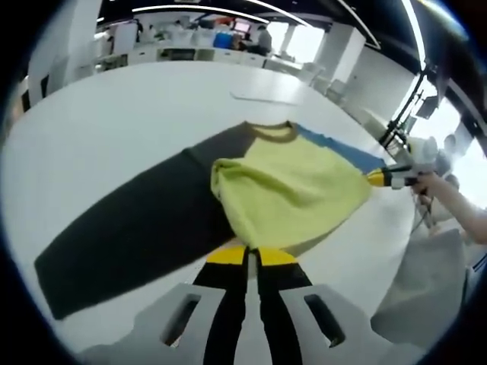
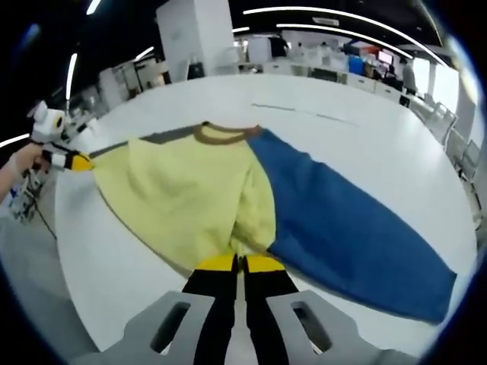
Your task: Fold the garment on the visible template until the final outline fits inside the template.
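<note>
The garment [image 1: 289, 190] lay spread on a white table [image 1: 114, 129], a top with a yellow-green body, one dark grey sleeve [image 1: 129, 228] stretched out to one side and one blue sleeve [image 2: 350, 228] to the other, with a brownish collar [image 2: 224, 134] at the far edge. No template outline could be made out under it. The cloth looked soft, light and limp: it bunched into ridges where it was pulled, so it would likely sag and drag rather than hold a crease, and is best taken by a hem or a corner with a thin pinch of one or two layers.

In the left gripper view, the left gripper [image 1: 251, 255] had its yellow-tipped jaws pressed together on the near edge of the yellow body, which rose in a fold there. In the right gripper view, the right gripper [image 2: 242, 262] likewise pinched the yellow hem beside where the blue sleeve starts, jaws nearly touching. Each gripper also appeared at the side of the other's view, held by a hand [image 1: 437, 186] at the table's edge. Desks and people stood far behind.
</note>
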{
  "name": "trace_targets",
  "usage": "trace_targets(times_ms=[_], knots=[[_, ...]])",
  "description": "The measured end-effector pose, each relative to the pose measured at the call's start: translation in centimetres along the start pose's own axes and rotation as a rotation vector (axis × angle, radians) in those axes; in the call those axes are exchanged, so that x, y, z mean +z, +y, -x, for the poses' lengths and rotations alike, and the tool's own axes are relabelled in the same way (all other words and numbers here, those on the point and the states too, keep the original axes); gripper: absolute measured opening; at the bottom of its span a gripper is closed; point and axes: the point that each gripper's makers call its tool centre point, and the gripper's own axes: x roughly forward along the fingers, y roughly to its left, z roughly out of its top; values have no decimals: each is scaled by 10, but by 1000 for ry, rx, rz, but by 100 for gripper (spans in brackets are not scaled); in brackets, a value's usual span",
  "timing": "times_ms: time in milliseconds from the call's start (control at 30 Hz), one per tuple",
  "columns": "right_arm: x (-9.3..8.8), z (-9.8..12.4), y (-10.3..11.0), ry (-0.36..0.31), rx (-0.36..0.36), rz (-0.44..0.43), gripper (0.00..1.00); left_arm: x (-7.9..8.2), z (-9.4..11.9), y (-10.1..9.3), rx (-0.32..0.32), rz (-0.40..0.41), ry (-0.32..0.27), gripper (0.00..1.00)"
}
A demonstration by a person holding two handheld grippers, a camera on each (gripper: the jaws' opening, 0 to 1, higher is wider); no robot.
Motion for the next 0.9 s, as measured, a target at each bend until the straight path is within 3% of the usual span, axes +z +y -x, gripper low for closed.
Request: trace_targets(times_ms=[900], knots=[[1, 26, 10, 1, -3, 81, 4, -6, 15, -8, -2, -27, 3, 0]])
